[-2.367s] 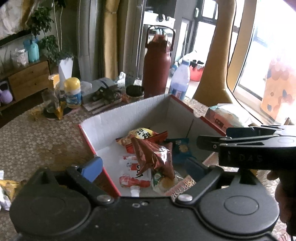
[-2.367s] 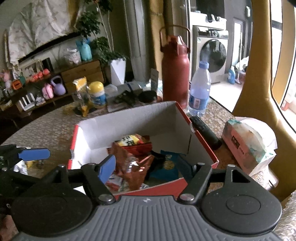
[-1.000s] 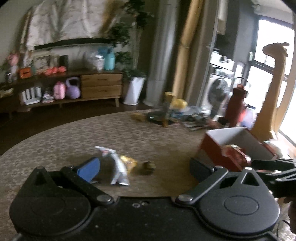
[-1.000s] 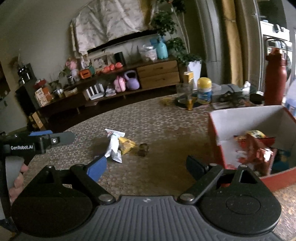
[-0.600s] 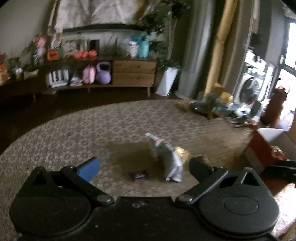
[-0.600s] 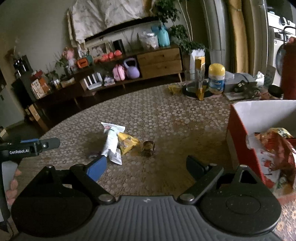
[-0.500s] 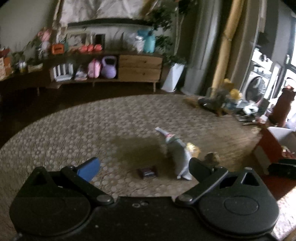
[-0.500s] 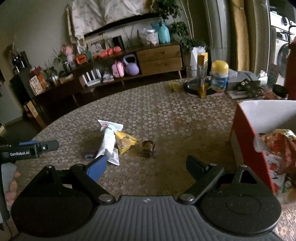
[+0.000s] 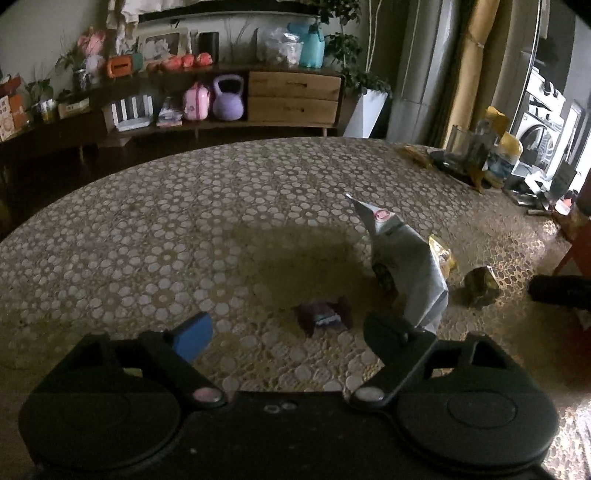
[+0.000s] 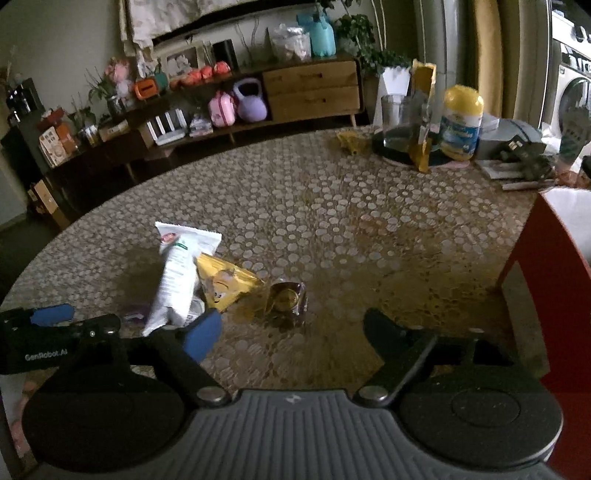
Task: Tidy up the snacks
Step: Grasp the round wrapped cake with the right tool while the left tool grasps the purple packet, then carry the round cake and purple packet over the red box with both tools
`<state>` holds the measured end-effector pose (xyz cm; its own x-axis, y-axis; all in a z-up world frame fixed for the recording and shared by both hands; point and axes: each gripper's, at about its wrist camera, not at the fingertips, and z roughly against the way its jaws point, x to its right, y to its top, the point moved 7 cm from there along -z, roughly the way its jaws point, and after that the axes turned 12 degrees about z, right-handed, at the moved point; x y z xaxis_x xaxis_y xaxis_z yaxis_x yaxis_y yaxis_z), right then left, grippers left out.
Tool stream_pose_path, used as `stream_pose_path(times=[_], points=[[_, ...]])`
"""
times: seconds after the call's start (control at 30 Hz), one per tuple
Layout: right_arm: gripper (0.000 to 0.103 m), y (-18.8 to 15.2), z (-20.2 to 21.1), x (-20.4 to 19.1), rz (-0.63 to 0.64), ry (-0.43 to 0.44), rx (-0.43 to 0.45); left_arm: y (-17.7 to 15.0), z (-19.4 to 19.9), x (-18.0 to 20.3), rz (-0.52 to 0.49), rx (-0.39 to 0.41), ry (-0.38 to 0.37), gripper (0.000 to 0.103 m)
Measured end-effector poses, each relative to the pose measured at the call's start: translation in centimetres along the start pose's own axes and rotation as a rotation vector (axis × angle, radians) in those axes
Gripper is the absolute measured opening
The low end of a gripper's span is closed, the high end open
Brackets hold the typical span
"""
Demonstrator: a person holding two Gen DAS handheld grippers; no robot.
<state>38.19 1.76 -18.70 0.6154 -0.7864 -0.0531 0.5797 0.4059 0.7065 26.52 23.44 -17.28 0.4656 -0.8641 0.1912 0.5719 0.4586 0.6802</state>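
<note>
left gripper [image 9: 286,334] closing, fingers clear | dark candy [image 9: 325,315] between them on worktop [image 9: 166,236] | white packet [image 9: 410,269] beside right finger | gold sweet [image 9: 480,286] further right

Beyond the counter [image 10: 332,206], a wooden sideboard [image 10: 312,90] carries a teal jug [image 10: 322,35] (a purple kettlebell [image 10: 252,100] sits beside its drawers).

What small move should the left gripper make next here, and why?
Probably ease the left gripper a little further down over the small dark snack packet. That packet lies loose on the table, lined up with the gap between the jaws, which are closing but hold nothing yet. The white packet stands just right of it, beside the right finger, so go straight down.
</note>
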Motion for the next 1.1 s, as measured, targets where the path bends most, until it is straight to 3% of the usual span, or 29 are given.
stream_pose_path(times=[0.57,0.63,0.83,0.87,0.93,1.0,1.1], points=[[0.062,0.1,-5.6,-0.4,0.003,-0.027,-0.045,-0.7,-3.3,1.8,0.024,-0.008,0.001,0.066],[0.056,-0.1,-5.9,-0.5,0.007,-0.032,-0.049,-0.7,-3.5,2.1,0.012,0.000,0.007,0.063],[0.042,-0.2,-6.4,-0.8,0.026,-0.037,-0.046,-0.8,-3.4,2.3,-0.018,0.022,0.031,0.040],[0.040,-0.2,-6.4,-0.9,0.029,-0.031,-0.044,-0.8,-3.3,2.4,-0.022,0.026,0.028,0.031],[0.034,-0.1,-6.4,-1.1,0.034,-0.021,-0.040,-0.8,-3.2,2.4,-0.020,0.028,0.014,0.028],[0.033,-0.2,-6.3,-1.3,0.045,-0.030,-0.038,-0.6,-3.2,2.3,-0.020,0.034,0.008,0.022],[0.033,-0.3,-5.9,-1.4,0.046,-0.032,-0.029,-0.7,-3.0,2.2,-0.011,0.026,-0.010,0.021]])
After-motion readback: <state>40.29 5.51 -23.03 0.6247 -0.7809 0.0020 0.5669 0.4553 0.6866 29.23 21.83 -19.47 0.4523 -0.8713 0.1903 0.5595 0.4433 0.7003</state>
